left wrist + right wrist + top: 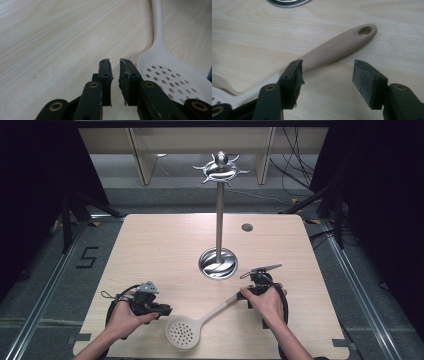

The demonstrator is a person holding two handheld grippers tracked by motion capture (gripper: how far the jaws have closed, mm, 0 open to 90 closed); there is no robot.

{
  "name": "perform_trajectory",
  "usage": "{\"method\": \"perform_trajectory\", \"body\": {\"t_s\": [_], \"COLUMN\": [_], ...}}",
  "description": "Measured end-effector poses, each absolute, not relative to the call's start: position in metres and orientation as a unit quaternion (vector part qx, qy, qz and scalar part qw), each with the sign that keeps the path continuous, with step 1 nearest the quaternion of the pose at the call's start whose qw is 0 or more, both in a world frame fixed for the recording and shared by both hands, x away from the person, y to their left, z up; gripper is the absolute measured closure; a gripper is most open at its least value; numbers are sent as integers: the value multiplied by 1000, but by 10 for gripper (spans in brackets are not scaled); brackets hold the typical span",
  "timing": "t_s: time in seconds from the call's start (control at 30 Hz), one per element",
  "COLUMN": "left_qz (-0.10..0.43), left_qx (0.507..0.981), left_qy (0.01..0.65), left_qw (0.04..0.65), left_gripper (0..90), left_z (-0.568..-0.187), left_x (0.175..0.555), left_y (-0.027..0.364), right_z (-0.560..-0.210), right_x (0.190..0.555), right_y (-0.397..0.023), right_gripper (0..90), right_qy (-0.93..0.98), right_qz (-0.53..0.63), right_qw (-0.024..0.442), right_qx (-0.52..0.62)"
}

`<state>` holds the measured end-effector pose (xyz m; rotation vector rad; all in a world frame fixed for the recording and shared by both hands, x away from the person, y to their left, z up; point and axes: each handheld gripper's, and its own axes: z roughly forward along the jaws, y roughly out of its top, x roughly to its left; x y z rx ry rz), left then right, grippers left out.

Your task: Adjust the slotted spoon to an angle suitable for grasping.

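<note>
While a person's two hands rest low at the near table edge, a cream plastic slotted spoon lies flat between them. Beside its bowl, the left gripper is released; the right gripper gapes empty at the handle. Beyond stands a steel hook stand, presumably its destination.
</note>
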<state>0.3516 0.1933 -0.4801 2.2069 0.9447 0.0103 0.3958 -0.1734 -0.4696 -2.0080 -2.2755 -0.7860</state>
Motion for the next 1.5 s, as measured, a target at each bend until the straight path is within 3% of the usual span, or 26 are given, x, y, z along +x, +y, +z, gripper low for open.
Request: {"method": "perform_trajectory", "body": {"t_s": [0.1,0.6,0.63,0.77,0.9,0.93,1.0,1.5], "left_qz": [5,5,3,4,6,5,3,-2], "left_qx": [858,857,859,858,860,860,857,858], "left_qy": [365,367,366,366,366,366,369,369], "left_qw": [362,362,358,360,357,354,359,358], "left_gripper": [773,764,762,758,756,755,751,745], "left_z": [-481,-481,-481,-481,-481,-481,-482,-482], "left_x": [352,352,352,352,353,353,353,353], "left_y": [192,197,197,197,198,198,198,200], "right_z": [-464,-473,-471,-474,-472,-475,-473,-476], "right_x": [399,418,418,422,424,426,427,432], "right_y": [-166,-146,-141,-140,-134,-137,-133,-126], "right_gripper": [366,292,283,268,260,259,255,288], "right_qy": [-690,-688,-674,-688,-670,-686,-668,-710], "right_qz": [-233,-170,-160,-162,-151,-157,-144,-122], "right_qw": [27,17,36,19,35,16,40,-2], "right_qx": [-685,-705,-721,-708,-726,-710,-729,-694]}}
